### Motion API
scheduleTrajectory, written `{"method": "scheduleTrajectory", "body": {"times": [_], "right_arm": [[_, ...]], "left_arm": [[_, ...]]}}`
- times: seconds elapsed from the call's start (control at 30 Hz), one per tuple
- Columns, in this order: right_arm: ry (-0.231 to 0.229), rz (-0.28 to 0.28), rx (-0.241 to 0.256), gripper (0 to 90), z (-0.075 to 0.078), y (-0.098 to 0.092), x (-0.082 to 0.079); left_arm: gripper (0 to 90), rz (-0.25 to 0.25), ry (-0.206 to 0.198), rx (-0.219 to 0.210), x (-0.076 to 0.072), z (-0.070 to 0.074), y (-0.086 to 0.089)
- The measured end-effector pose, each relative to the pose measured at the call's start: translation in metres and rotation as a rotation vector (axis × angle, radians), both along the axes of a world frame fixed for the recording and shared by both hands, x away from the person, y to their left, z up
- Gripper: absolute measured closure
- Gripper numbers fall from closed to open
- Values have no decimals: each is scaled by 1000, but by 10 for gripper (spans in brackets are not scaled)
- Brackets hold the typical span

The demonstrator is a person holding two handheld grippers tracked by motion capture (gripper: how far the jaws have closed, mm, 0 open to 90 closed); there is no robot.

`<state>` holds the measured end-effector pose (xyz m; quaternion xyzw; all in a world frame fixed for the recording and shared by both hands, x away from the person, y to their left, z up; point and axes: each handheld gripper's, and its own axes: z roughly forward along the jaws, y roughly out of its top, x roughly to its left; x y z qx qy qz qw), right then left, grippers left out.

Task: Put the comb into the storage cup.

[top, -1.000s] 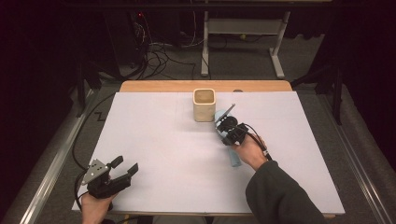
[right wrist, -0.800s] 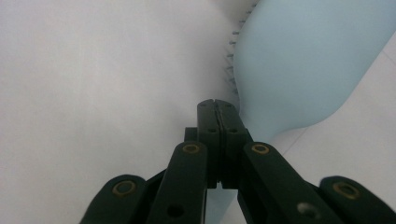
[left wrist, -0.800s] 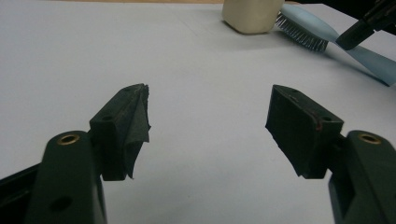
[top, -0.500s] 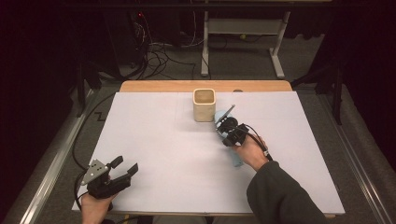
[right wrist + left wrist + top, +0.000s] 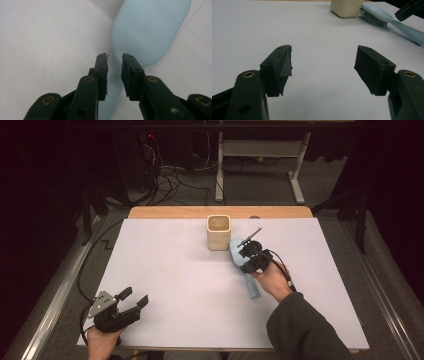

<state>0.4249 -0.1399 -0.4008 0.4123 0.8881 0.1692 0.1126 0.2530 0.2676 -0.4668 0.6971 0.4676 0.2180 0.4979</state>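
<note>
Right gripper [image 5: 251,251]: we see it held over the light-blue hairbrush [image 5: 243,269], above the neck where the head narrows into the handle. In the right gripper view its 2 jaws [image 5: 114,65] stand a narrow gap apart, 1 on either side of the neck; we cannot tell whether the pads touch the plastic.

Hairbrush: it lies flat on the white table cover [image 5: 170,280], back upward in the right gripper view [image 5: 147,30]. The head extends ahead of the right gripper's jaws; the handle runs back beneath them toward the person's right hand [image 5: 272,280]. In the left gripper view [image 5: 387,18] we see bristles along the lower edge of the head.

Cream cup [image 5: 219,232]: it stands upright, just beside the brush head and ahead and to the left of the right gripper. In the left gripper view [image 5: 344,7] it sits far ahead of the jaws, close against the head; we cannot tell whether they touch.

Left gripper [image 5: 131,302]: we see it at the near left corner of the cover, well apart from the brush and the cup. Its 2 jaws [image 5: 323,67] are spread wide with nothing between them, bare cover below.
</note>
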Motion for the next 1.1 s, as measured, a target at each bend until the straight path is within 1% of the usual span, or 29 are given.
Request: {"method": "scheduleTrajectory", "body": {"times": [0.13, 0.3, 0.33, 0.37, 0.4, 0.5, 0.67, 0.77, 0.9, 1.0, 1.1], "right_arm": [[12, -30, -6, 665, -4, -2, 4], [39, -57, -15, 627, -8, 0, 5], [33, -57, -25, 624, -9, 1, 6], [37, -72, -24, 621, -9, 2, 5], [36, -66, -24, 620, -9, 1, 6], [49, -84, -16, 620, -10, -2, 8], [56, -100, -2, 609, -11, -5, 7], [80, -100, 10, 600, -11, -8, 7], [97, -105, 17, 595, -12, -9, 6], [90, -106, 11, 594, -13, -8, 5], [114, -126, 23, 584, -13, -9, 5]], "left_arm": [[305, 0, -1, 0, 0, 0, 0], [305, -2, -2, 1, 0, 0, 0], [305, -3, -3, 2, -1, 0, 0], [305, -3, -3, 2, -1, 0, 0], [305, -2, -3, 2, -1, 0, 0], [305, 5, -2, -3, 0, 0, 1], [305, 3, -4, 1, 0, 0, 1], [305, 4, -5, 1, 0, 0, 1], [305, 6, -7, 0, -1, 0, 1], [305, 12, -12, -5, -2, 1, 2], [305, 20, -4, -9, -1, 1, 2]]}}
